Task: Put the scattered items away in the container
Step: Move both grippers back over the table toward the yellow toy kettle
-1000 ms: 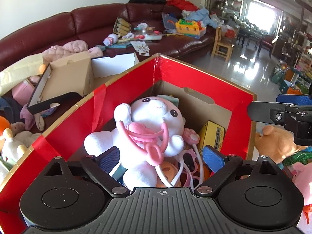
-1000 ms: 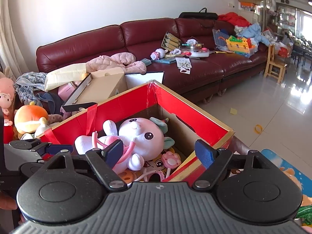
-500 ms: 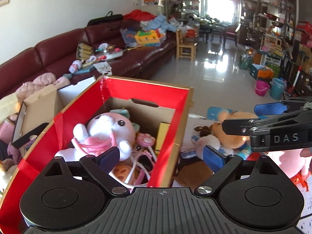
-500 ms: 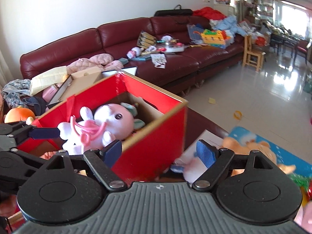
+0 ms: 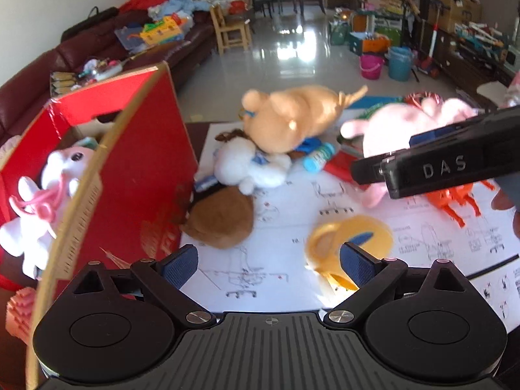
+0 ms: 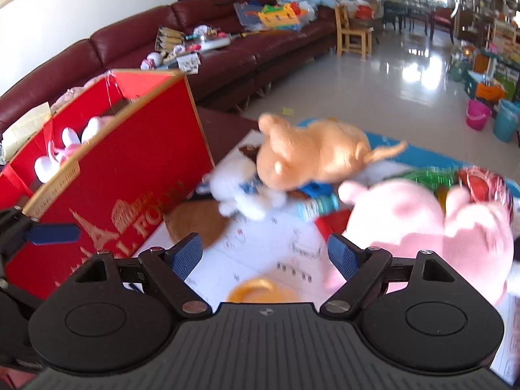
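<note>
Where toys thin, bare sheet (image 5: 292, 279) beside box (image 5: 136, 175).

One red box (image 5: 136, 175) stands on the left with one white plush rabbit (image 5: 48, 188) inside. Outside it lie four soft toys: one tan (image 5: 292, 120), one white (image 5: 247, 162), one brown (image 5: 221, 217), one pink (image 6: 422, 224). There is one yellow cup (image 5: 344, 243), one orange toy (image 5: 455, 200) and one printed paper sheet (image 5: 406, 234).

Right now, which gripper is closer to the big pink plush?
Right. The right gripper has the pink plush just beside its right finger. The left gripper hangs further off, over the yellow toy next to the red box.
</note>
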Tool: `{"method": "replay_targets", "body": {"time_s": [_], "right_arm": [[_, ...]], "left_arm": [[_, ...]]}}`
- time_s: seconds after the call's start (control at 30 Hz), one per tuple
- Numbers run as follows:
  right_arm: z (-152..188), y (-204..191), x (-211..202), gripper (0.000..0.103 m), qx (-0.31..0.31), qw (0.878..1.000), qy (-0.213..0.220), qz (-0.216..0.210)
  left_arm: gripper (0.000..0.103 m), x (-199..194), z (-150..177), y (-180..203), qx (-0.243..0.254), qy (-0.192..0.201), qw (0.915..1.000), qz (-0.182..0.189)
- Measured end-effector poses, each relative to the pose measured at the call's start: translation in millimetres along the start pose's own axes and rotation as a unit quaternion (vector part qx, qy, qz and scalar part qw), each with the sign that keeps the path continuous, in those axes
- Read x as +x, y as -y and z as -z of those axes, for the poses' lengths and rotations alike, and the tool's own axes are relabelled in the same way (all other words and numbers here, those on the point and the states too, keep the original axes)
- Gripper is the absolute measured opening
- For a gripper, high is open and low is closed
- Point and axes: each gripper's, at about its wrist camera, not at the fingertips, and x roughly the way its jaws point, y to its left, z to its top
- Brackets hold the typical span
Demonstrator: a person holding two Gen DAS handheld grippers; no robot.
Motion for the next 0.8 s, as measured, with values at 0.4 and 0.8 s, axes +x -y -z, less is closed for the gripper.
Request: {"method": "replay_targets", "body": {"time_s": [0.4,0.8], "right_arm": [[50,35,31,0.083,0.052,0.997,-0.061,0.017],[50,43,67,0.063,0.100,0.990,-0.096,0.012]], "left_arm": [[0.098,64,45,17,-0.006,-0.095,0.9954,0.015],[0.098,82,41,19,-0.010,-0.114,0.9933,0.018]]}}
